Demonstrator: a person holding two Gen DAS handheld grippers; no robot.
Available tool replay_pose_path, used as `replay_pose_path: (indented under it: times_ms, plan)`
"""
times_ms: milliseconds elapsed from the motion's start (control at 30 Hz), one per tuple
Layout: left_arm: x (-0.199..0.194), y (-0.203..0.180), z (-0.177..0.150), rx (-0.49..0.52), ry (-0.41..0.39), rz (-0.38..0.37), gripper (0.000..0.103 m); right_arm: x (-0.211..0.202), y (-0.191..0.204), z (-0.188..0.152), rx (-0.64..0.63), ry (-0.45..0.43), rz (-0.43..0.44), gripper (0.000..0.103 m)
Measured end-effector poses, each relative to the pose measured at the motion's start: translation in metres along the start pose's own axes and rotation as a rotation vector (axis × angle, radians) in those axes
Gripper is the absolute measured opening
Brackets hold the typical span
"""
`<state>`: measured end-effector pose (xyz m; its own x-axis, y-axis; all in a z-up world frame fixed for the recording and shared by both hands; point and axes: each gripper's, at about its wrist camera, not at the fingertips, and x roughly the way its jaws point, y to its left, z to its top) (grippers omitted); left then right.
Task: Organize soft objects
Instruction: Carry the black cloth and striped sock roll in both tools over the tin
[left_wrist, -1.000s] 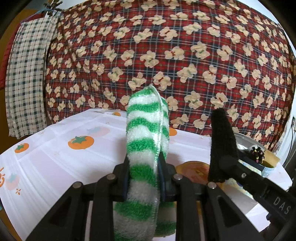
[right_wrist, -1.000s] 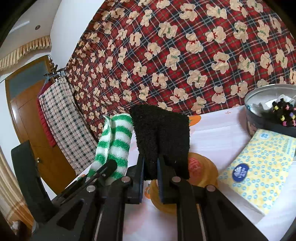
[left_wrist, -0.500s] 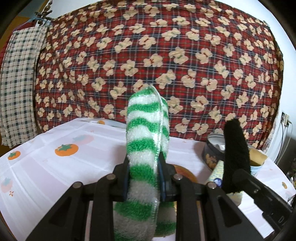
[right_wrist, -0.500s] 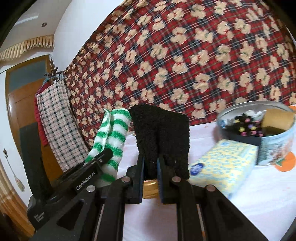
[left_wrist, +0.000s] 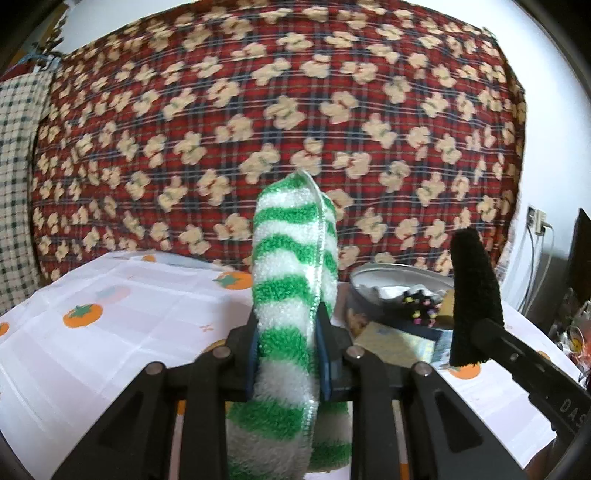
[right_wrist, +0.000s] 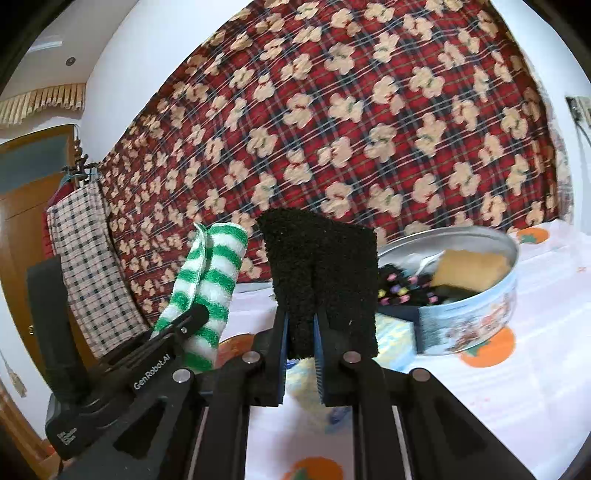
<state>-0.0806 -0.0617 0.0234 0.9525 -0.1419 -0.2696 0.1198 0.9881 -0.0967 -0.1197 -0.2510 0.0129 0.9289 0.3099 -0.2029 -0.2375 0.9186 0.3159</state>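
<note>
My left gripper (left_wrist: 287, 332) is shut on a fluffy green-and-white striped sock (left_wrist: 293, 266), which stands upright between its pads and hangs below them. In the right wrist view the same striped sock (right_wrist: 210, 280) shows at the left, in the left gripper (right_wrist: 192, 317). My right gripper (right_wrist: 300, 336) is shut on a fuzzy black sock (right_wrist: 321, 273) that sticks up above its pads. From the left wrist view the black sock (left_wrist: 474, 295) and the right gripper appear at the right. Both are held above the table, side by side.
A round metal tin (right_wrist: 476, 321) with a yellow sponge and dark beaded items stands on the white persimmon-print tablecloth (left_wrist: 110, 332). A yellow tissue pack (right_wrist: 395, 332) lies beside it. A red plaid bear-print blanket (left_wrist: 295, 110) hangs behind; a checked cloth (right_wrist: 85, 258) hangs at left.
Both grippers have swung to the right with their socks still held. The tin has come into fuller view and nearer, and the orange lid has slipped behind the grippers.
</note>
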Motion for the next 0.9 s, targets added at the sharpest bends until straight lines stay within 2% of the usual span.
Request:
replay_pose_path:
  times_ms: [500, 700, 900]
  plan:
    - [0.02, -0.075, 0.025, 0.059, -0.032, -0.142, 0.023, -0.018, -0.061, 0.044, -0.047, -0.087, -0.184, 0.014]
    - [0.035, -0.1, 0.033, 0.065, -0.042, -0.175, 0.023, -0.007, -0.087, 0.066, -0.071, -0.106, -0.255, 0.014]
    - [0.064, -0.117, 0.039, 0.029, -0.002, -0.2, 0.023, 0.018, -0.11, 0.086, -0.076, -0.114, -0.304, 0.014]
